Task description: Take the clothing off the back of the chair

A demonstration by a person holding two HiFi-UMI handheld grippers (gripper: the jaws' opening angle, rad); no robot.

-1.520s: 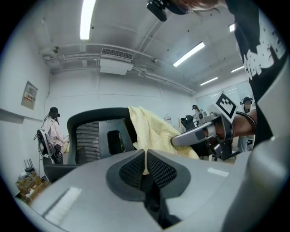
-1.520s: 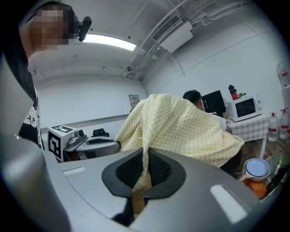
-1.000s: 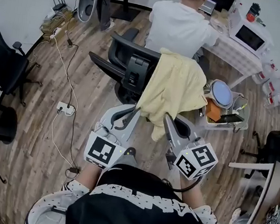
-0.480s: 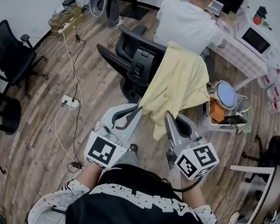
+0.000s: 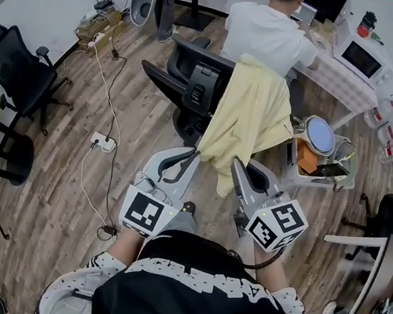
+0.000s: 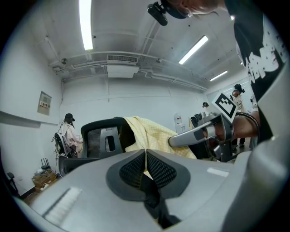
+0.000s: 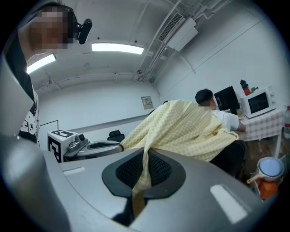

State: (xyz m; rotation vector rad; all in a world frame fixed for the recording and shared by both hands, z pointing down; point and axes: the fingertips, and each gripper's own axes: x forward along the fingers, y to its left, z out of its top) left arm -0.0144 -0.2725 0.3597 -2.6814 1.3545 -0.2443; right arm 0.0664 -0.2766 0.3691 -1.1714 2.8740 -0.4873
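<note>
**A:** Where is the garment [image 5: 254,113]?

**B:** It hangs over the back of the chair [image 5: 201,81]. It is yellow with a fine check. The top part lies on the upper edge of the chair back, and the rest falls down toward the two grippers.

**A:** What does the left gripper [image 5: 195,152] do?

**B:** Its jaws are pressed together at the lower left corner of the garment. In the left gripper view a thin strip of yellow cloth shows between the pads, so it pinches the hem.

**A:** And the right gripper [image 5: 233,163]?

**B:** It is closed too. In the right gripper view a fold of the garment runs down between the two pads and is squeezed there.

**A:** How do the grippers stand to each other?

**B:** They are side by side and near each other, and both point at the chair.

**A:** What is behind the chair?

**B:** A person in a white shirt [image 5: 267,33] sits there at a table [image 5: 332,77]. A microwave [image 5: 360,58] stands on this table.
</note>
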